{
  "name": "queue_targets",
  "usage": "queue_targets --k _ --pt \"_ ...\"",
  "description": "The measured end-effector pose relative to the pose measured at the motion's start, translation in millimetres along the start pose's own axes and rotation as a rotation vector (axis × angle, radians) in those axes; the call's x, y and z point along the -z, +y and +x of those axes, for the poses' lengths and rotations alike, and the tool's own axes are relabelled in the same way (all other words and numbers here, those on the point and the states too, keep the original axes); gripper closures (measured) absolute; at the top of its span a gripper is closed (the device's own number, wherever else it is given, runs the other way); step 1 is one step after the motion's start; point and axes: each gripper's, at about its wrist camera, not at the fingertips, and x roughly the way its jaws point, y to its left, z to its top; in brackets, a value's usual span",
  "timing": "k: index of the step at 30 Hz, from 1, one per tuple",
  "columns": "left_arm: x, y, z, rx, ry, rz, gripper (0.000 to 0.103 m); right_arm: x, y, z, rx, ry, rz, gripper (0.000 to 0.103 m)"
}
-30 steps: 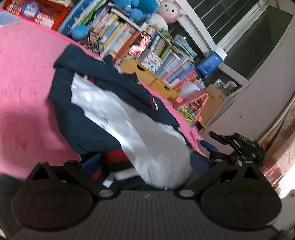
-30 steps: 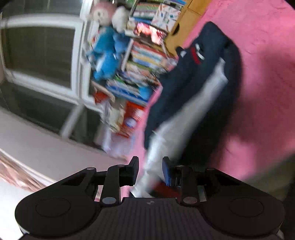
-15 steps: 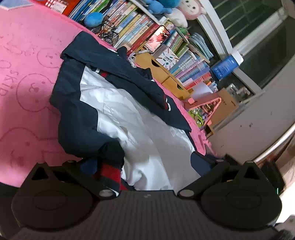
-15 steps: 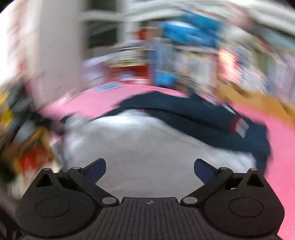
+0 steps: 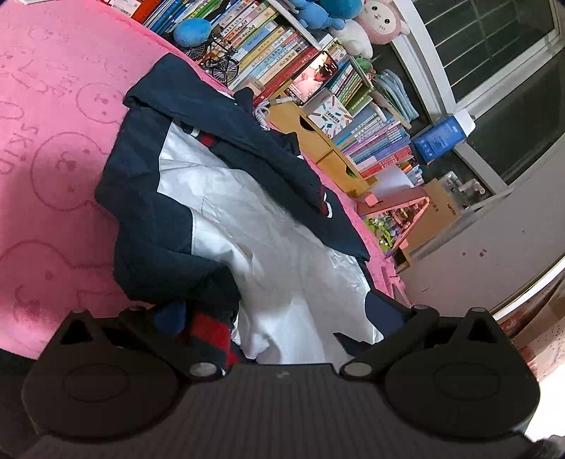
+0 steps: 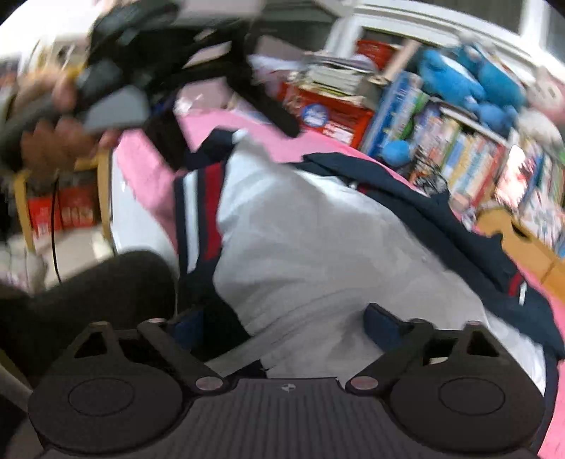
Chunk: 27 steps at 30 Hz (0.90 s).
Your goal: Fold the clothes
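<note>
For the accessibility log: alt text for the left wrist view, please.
A navy and white jacket lies crumpled on a pink blanket, its red striped cuff by the open left gripper. Crowded bookshelves and plush toys stand behind.

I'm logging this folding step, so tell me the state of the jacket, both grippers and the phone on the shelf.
jacket: partly folded on the pink blanket, white lining up
left gripper: open, fingers wide over the jacket hem
right gripper: open, jaws just narrowing, nothing gripped
phone: screen lit
</note>
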Motion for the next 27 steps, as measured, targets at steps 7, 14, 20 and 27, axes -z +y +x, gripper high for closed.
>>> queue_targets --k 7,14,20,27 --pt "14.2 -6.6 -3.0 -0.012 -0.003 0.068 0.000 -13.0 -23.5 -10.0 0.070 0.000 0.093 0.054" --pt "49.3 -1.9 0.3 0.085 0.014 -0.039 0.000 -29.8 -53.2 -9.6 0.073 -0.036 0.222 0.057" --pt "39.6 -17.4 18.0 0.141 0.044 -0.004 0.000 -36.5 -97.8 4.4 0.039 -0.031 0.408 0.057" --pt "7.8 -50.4 45.7 0.081 0.036 0.192 0.000 -11.1 -183.5 44.9 -0.165 0.011 0.942 0.056"
